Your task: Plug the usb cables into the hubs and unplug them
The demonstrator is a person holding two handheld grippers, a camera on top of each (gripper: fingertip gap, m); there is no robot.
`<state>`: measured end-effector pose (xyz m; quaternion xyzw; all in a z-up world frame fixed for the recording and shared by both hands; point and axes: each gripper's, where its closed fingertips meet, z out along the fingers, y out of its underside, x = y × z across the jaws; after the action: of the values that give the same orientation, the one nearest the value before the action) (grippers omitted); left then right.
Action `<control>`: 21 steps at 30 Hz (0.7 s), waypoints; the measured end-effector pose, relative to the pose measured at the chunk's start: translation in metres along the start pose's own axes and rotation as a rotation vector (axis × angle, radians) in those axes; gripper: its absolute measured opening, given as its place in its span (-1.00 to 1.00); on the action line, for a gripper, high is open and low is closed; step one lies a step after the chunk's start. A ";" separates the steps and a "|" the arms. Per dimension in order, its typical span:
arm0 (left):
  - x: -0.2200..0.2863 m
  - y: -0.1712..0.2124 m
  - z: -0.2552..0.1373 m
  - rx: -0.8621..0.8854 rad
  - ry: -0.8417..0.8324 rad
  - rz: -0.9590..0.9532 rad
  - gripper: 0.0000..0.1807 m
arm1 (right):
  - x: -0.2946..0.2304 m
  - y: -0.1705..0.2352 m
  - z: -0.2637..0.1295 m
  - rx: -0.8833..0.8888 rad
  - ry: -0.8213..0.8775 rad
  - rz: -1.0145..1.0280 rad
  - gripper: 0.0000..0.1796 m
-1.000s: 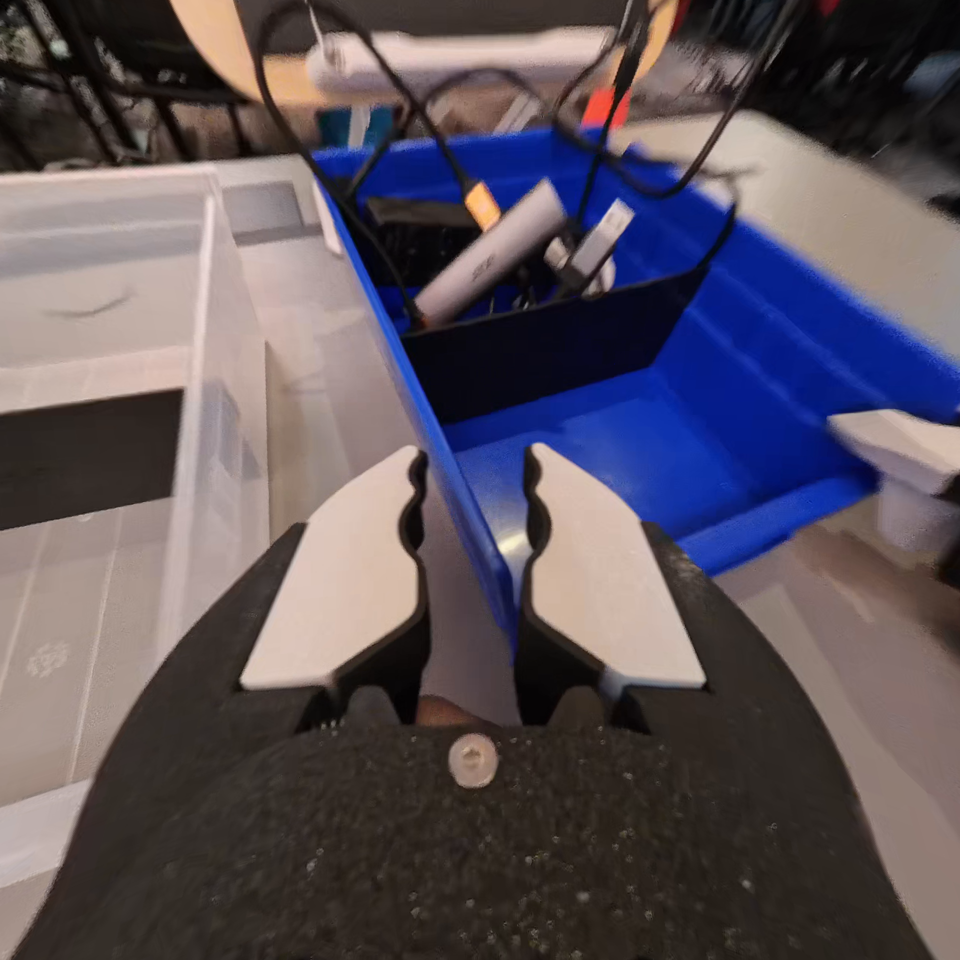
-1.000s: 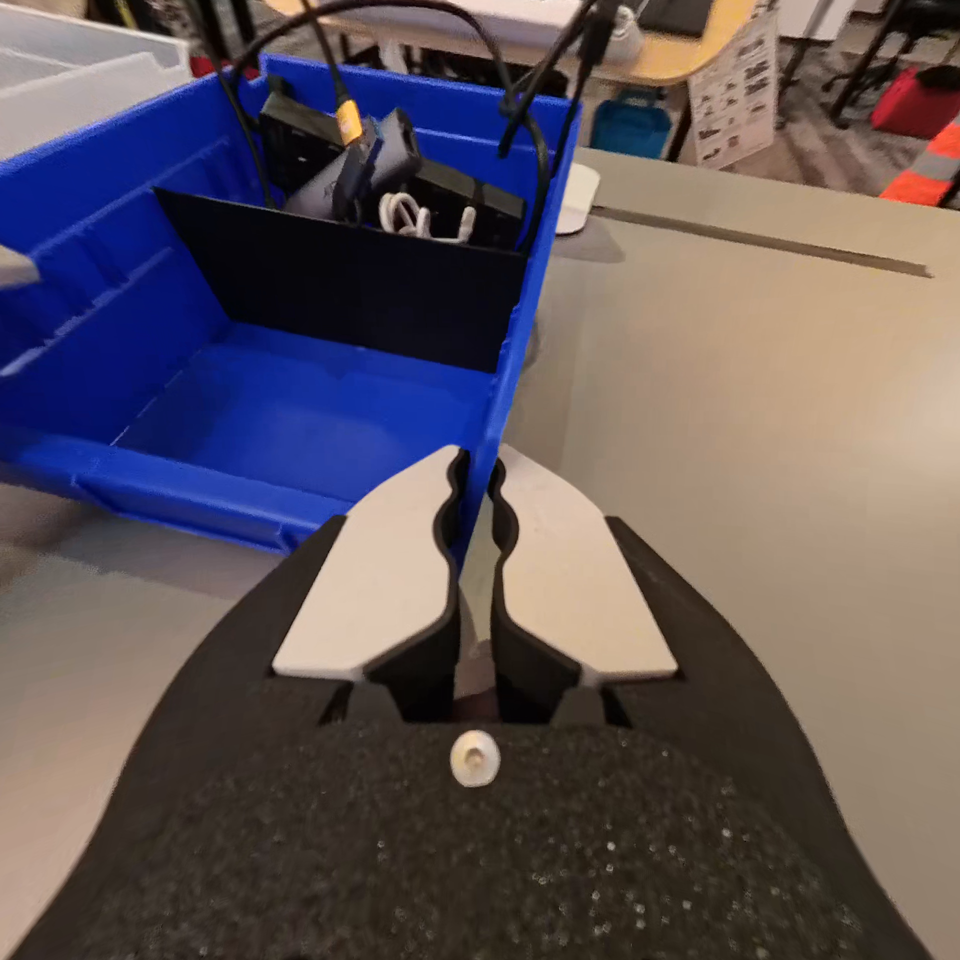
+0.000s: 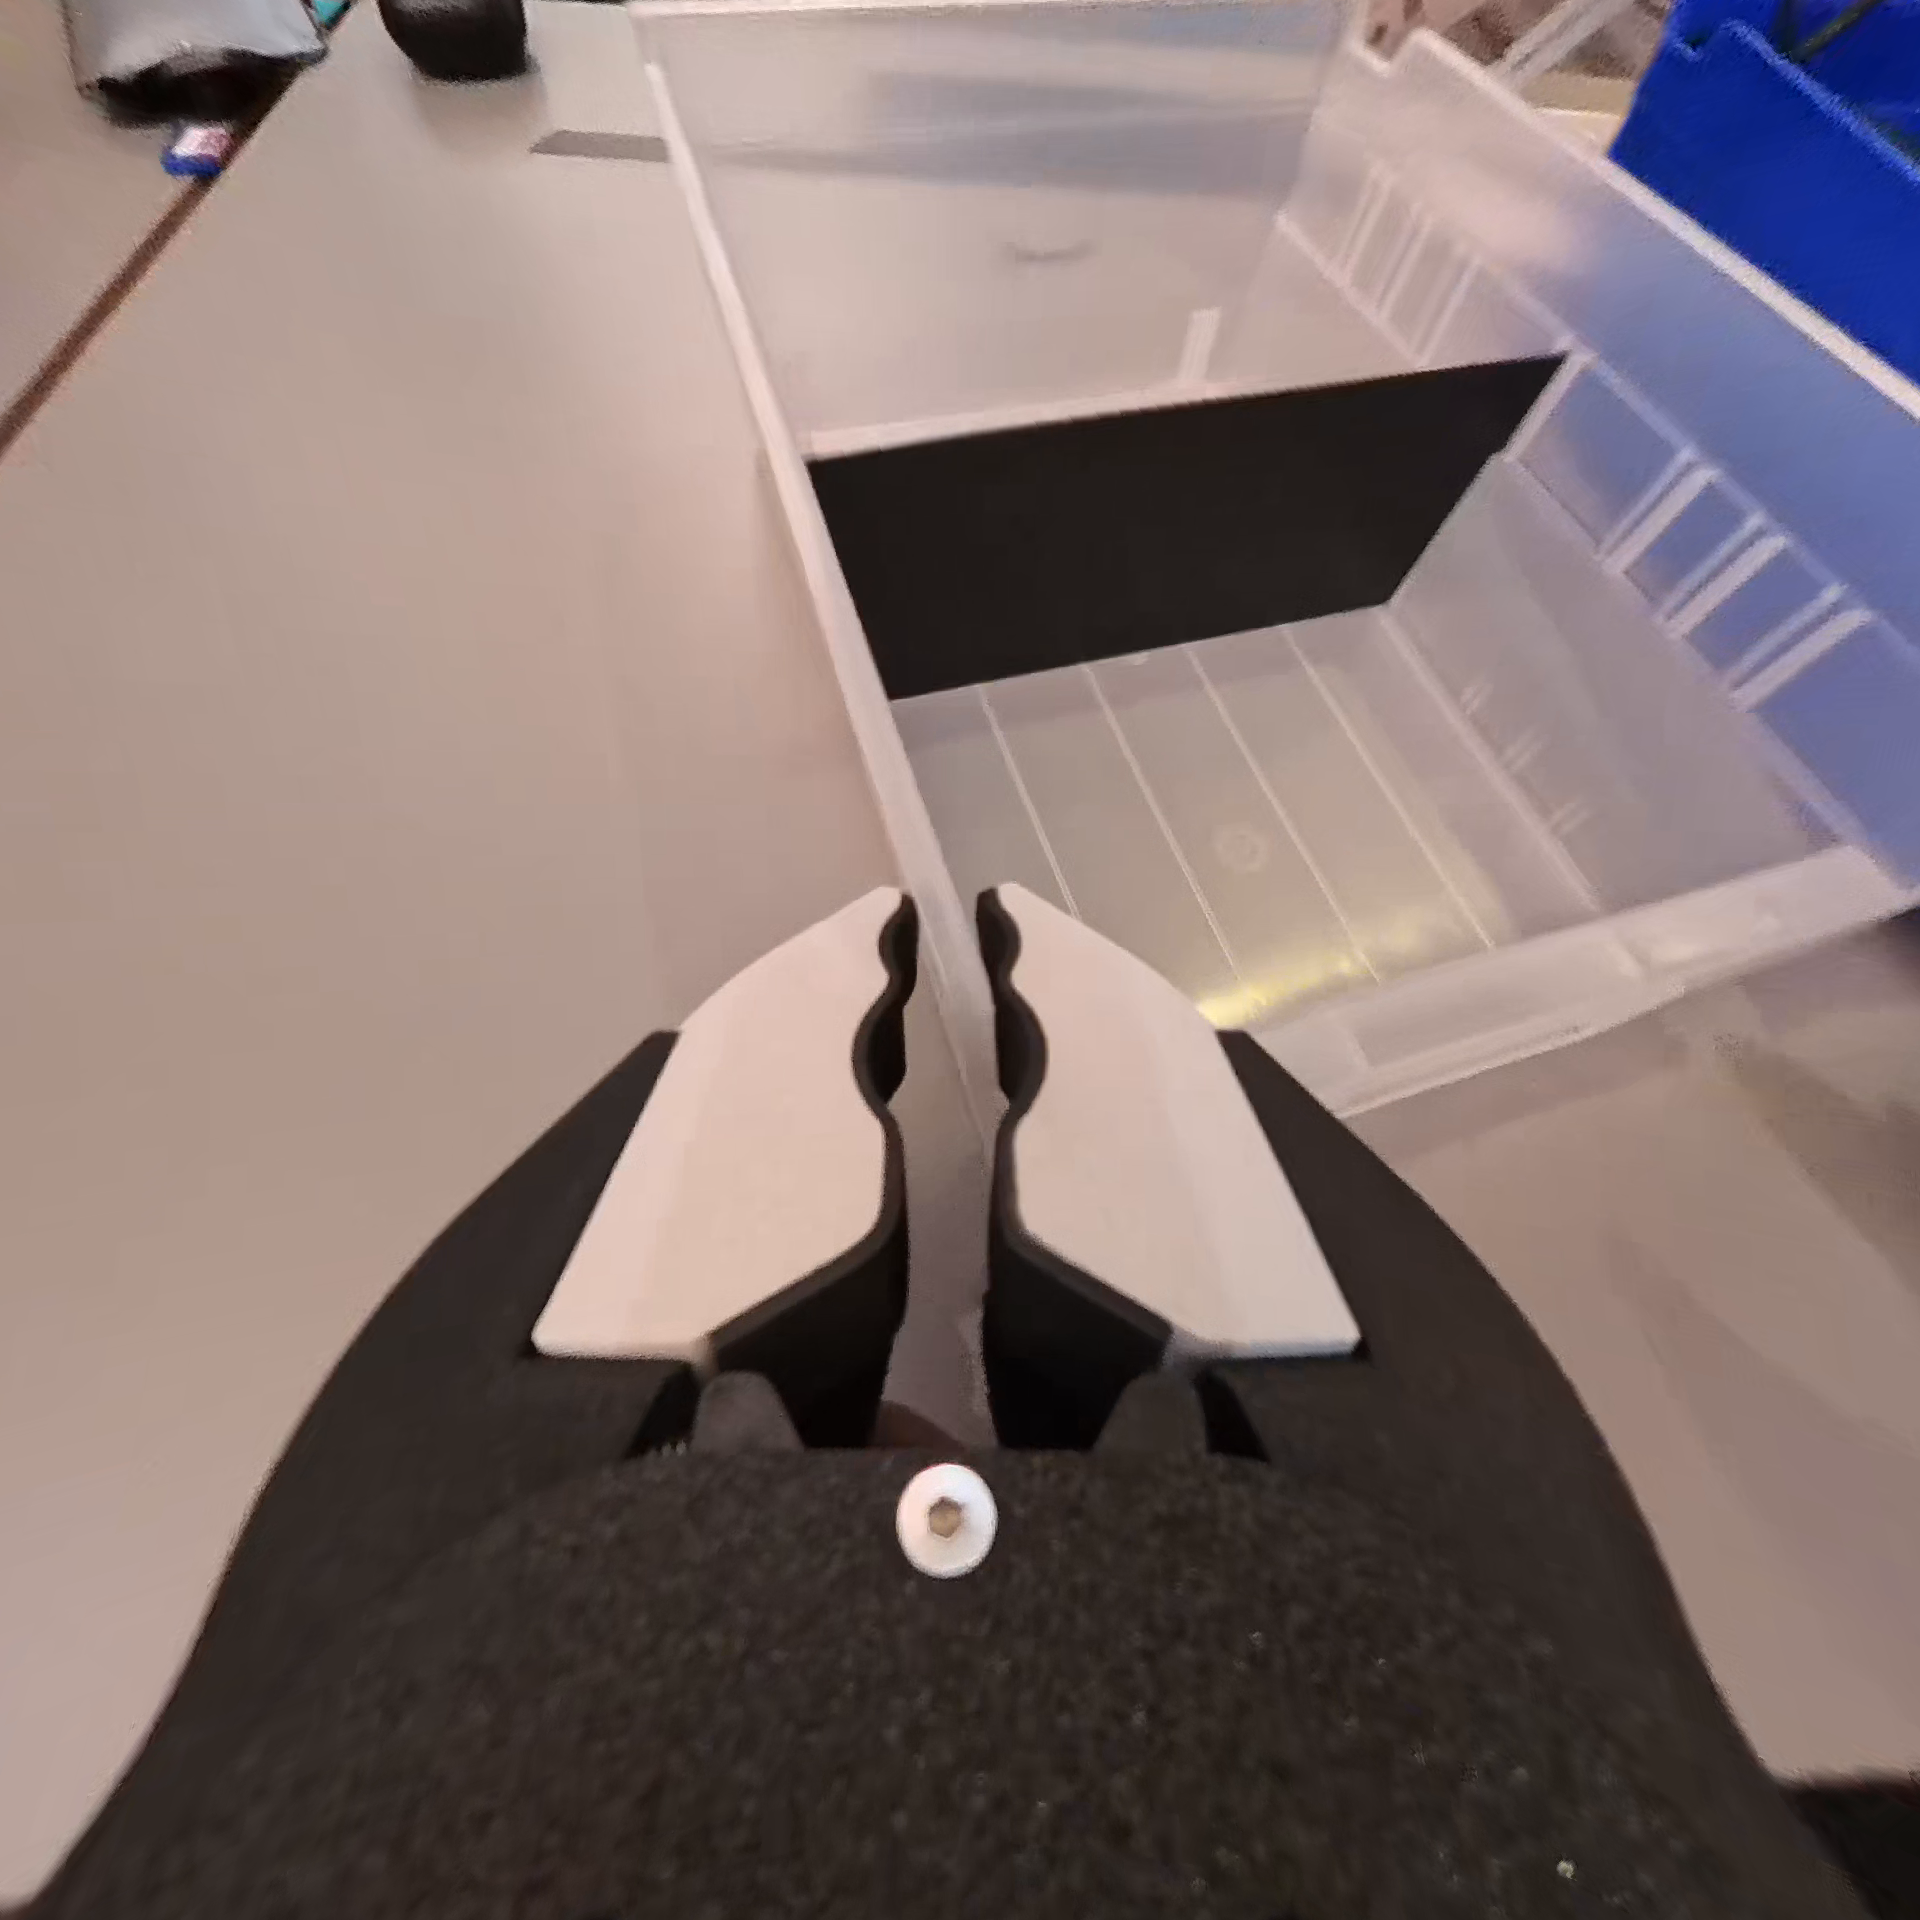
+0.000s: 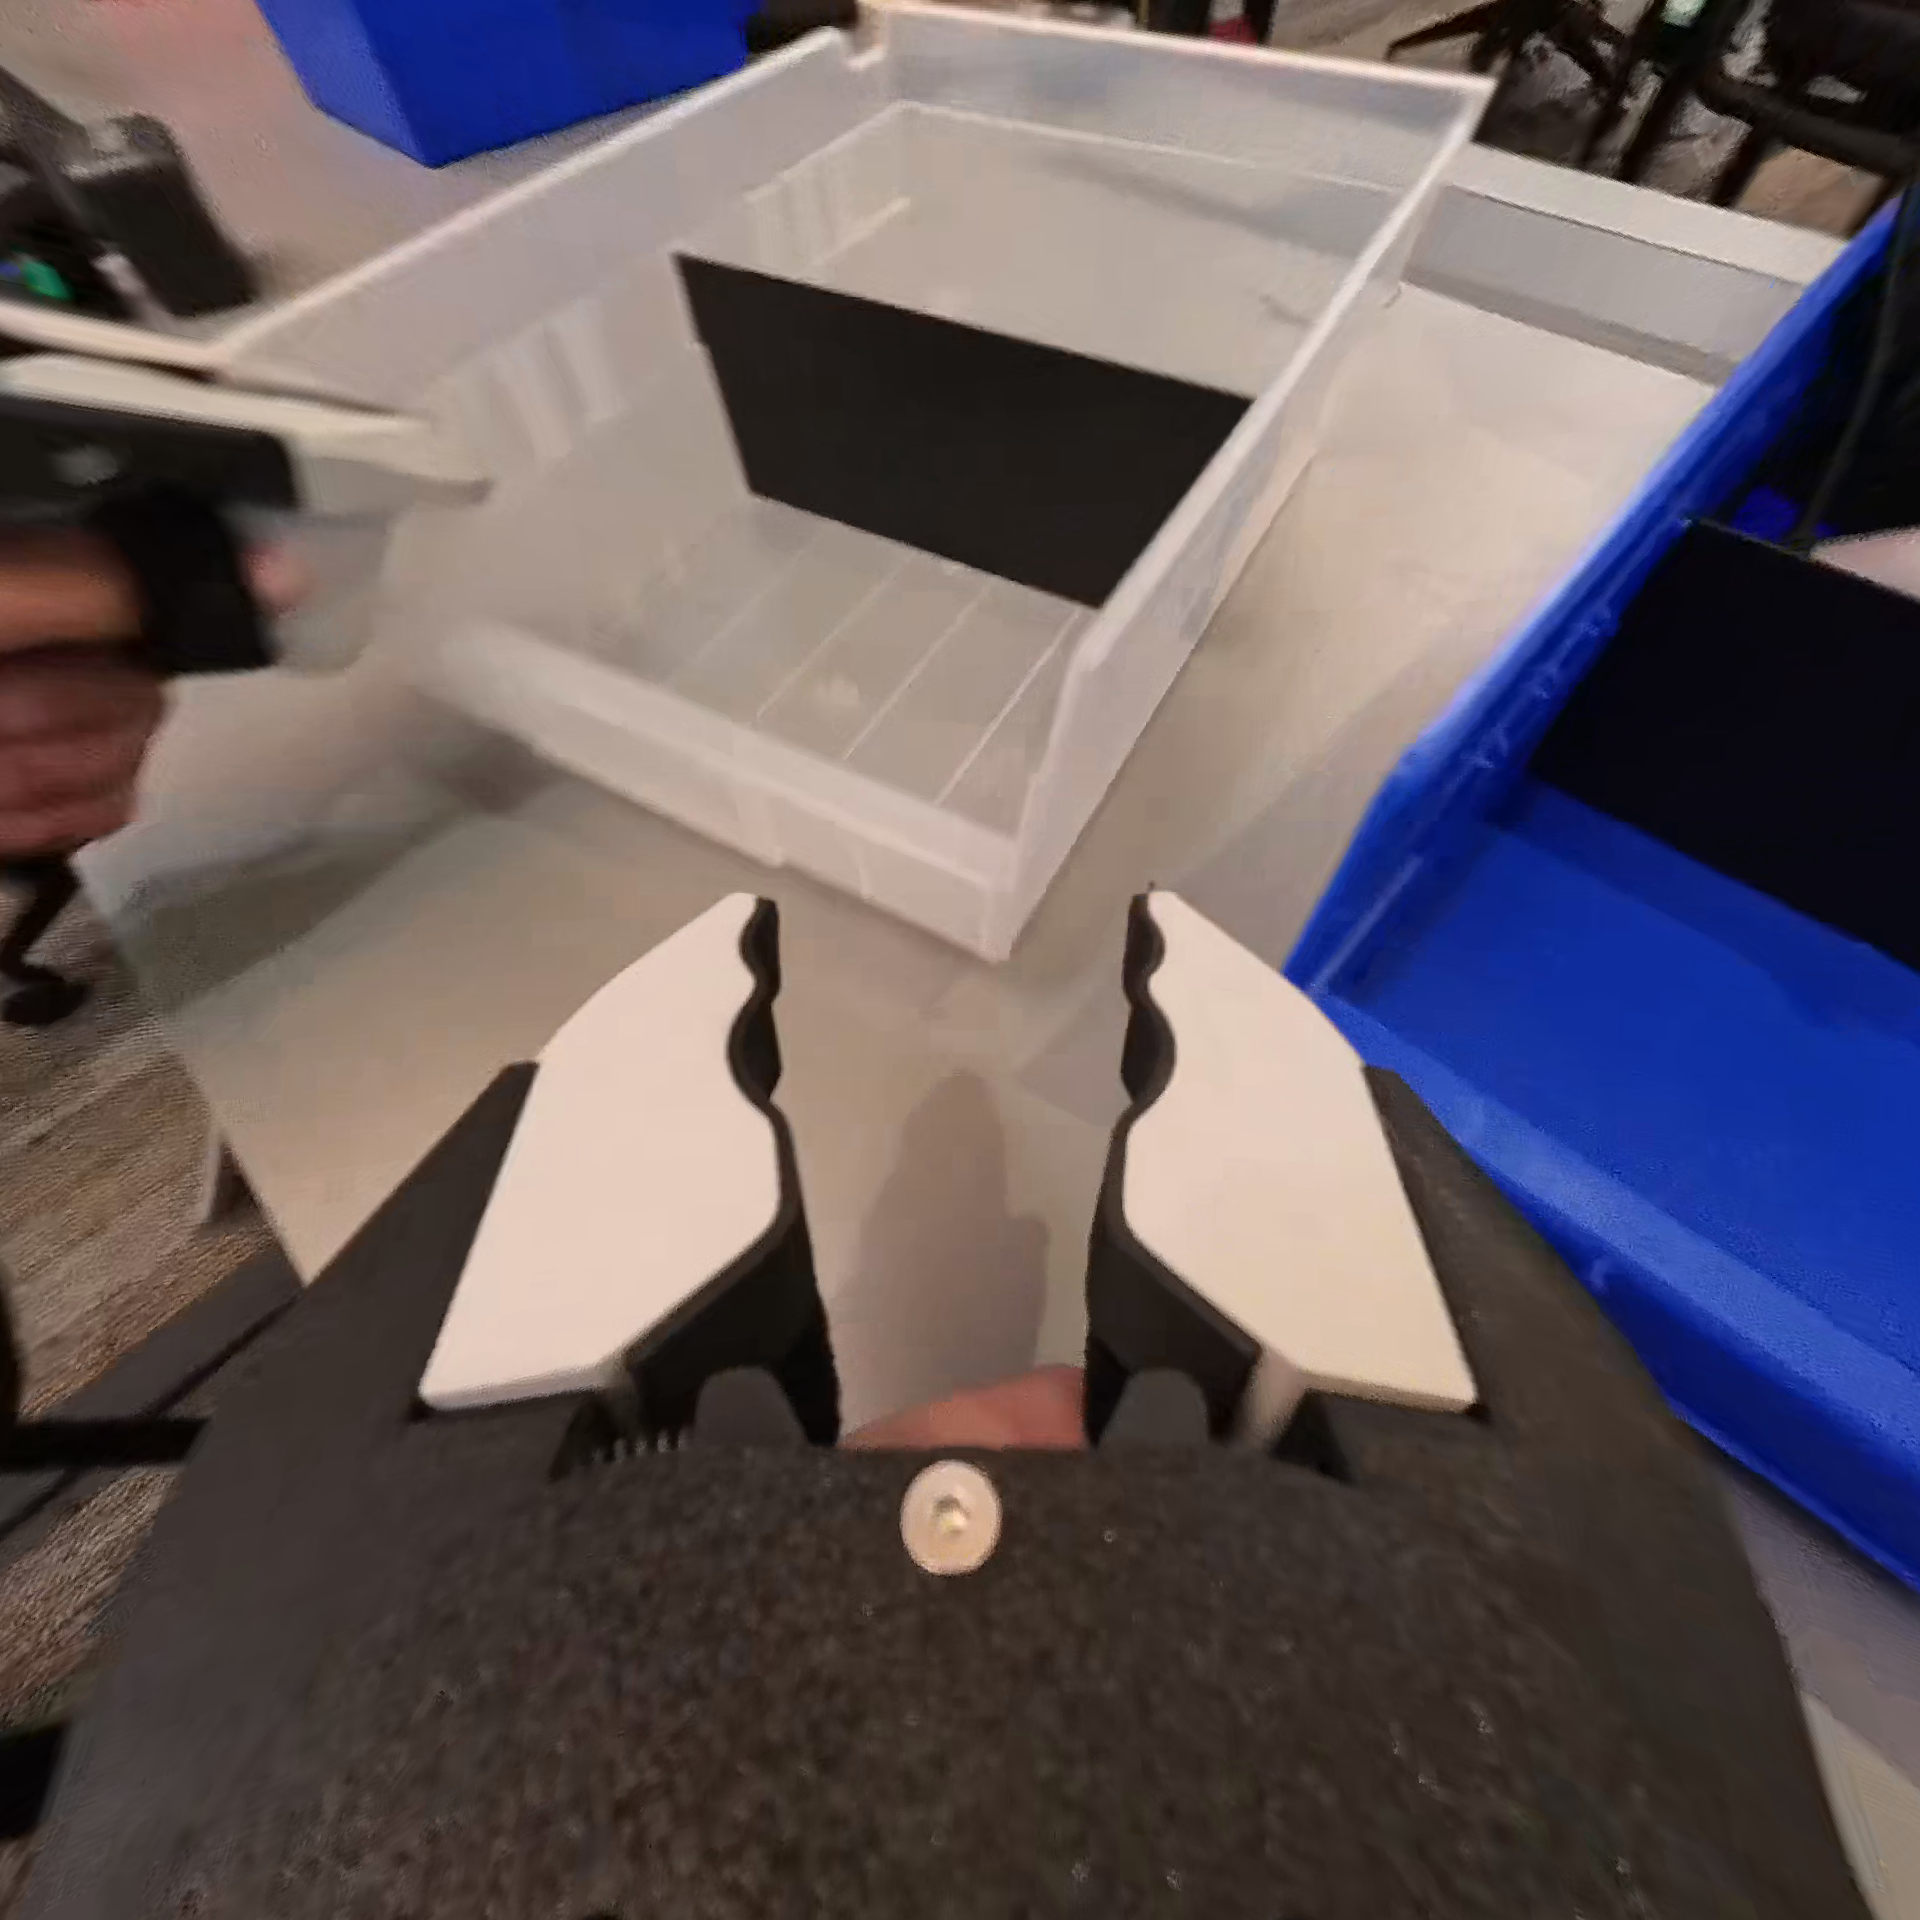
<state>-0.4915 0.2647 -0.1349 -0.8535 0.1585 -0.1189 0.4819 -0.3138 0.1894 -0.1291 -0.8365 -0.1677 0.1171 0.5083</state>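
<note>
No USB cable or hub shows clearly. My left gripper [image 3: 948, 912] is shut on the left wall of an empty clear plastic bin [image 3: 790, 468], which has a black divider [image 3: 1143, 520] across its middle. The right wrist view shows this gripper [image 4: 436, 457] from the side, on the clear bin's [image 4: 883, 675] wall, with a hand behind it. My right gripper [image 4: 951, 914] is open and empty over the grey table, just in front of the clear bin's front corner. A blue bin [image 4: 1610, 1091] with a black divider [image 4: 1766, 686] stands to its right; a dark cable [image 4: 1870, 364] hangs over its far part.
The blue bin's corner [image 3: 1766, 177] shows at the top right of the left wrist view, past a second clear wall [image 3: 1558, 260]. Another blue bin [image 4: 499, 62] sits behind the clear one. Dark objects [image 3: 452, 31] lie at the table's far left. The floor [image 4: 83, 1143] lies past the table's left edge.
Both grippers have left the blue bin's walls. The left one now grips the clear bin's left wall. The right one has opened and swung left to face the clear bin.
</note>
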 end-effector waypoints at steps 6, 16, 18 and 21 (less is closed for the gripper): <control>0.004 0.032 -0.059 -0.004 -0.097 0.001 -0.94 | -0.012 0.006 0.011 -0.085 0.127 -0.033 -0.85; 0.079 -0.086 -0.134 0.397 -0.158 0.123 -0.95 | 0.024 -0.094 -0.107 0.334 0.368 -0.188 -0.93; 0.121 -0.125 -0.129 0.461 -0.091 0.147 -0.95 | 0.060 -0.117 -0.147 0.397 0.464 -0.177 -0.94; 0.202 -0.177 -0.110 0.505 0.037 0.176 -0.95 | 0.126 -0.135 -0.210 0.434 0.631 -0.143 -0.95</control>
<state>-0.3173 0.1865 0.0835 -0.6870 0.2062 -0.1279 0.6849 -0.1436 0.1267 0.0839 -0.6908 -0.0323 -0.1490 0.7068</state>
